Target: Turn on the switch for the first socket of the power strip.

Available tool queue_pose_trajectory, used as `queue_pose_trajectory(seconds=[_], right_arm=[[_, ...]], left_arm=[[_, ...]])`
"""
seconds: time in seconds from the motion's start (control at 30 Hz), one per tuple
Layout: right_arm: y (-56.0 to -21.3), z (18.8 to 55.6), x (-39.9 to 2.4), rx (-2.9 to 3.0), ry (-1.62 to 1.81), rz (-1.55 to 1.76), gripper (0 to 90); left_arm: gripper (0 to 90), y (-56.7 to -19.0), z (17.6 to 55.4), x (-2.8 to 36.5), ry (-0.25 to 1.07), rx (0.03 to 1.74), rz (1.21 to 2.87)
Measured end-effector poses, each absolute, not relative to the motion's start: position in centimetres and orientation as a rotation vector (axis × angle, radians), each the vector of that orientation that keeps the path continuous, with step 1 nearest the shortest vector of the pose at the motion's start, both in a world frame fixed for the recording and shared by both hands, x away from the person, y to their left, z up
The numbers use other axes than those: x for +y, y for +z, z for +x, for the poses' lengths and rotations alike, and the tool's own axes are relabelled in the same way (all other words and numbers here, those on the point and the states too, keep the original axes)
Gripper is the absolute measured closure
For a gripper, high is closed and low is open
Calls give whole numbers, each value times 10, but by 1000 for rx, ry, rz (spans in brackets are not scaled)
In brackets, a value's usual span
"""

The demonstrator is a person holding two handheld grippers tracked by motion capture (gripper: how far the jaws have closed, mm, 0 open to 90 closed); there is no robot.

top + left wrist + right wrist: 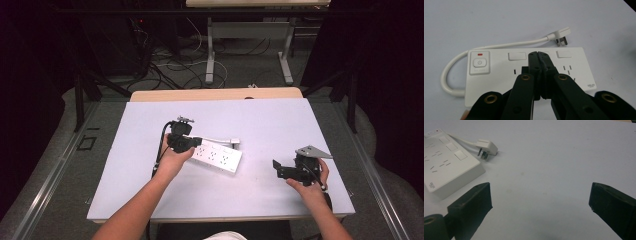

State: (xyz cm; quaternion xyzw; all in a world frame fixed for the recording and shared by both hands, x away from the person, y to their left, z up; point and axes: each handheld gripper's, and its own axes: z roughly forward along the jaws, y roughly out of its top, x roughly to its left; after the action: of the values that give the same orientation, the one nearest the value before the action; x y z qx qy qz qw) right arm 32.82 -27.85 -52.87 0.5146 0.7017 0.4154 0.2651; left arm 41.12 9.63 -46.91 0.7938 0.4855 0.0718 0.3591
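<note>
On the white table (150, 190) lies a power strip (218, 156). The left gripper (538, 53) hovers over its middle, jaws closed on nothing; the right gripper (540, 202), well right of it, gapes wide.

1. strip (499, 80): white, lower middle of the left gripper view, with a small red light (480, 54) upper left on its face and a pale grey power button (479, 62) under it.
2. cord (499, 45) and plug (560, 36): white, upper part of that view.
3. left gripper (539, 53): black jaws with brass-coloured rivets, centre bottom.
4. right gripper (540, 197): black jaws at the lower corners of the right gripper view.
5. table (280, 125): plain pale lilac-white top, tan far edge in the high view.
</note>
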Motion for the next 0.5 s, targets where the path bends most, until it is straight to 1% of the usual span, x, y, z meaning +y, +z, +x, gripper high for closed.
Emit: queue_pose_trajectory(seconds=[0.5], right_arm=[[-529, 329, -278, 1897, 1124, 1389, 38]], left_arm=[[900, -468, 431, 86, 154, 1298, 2068]])
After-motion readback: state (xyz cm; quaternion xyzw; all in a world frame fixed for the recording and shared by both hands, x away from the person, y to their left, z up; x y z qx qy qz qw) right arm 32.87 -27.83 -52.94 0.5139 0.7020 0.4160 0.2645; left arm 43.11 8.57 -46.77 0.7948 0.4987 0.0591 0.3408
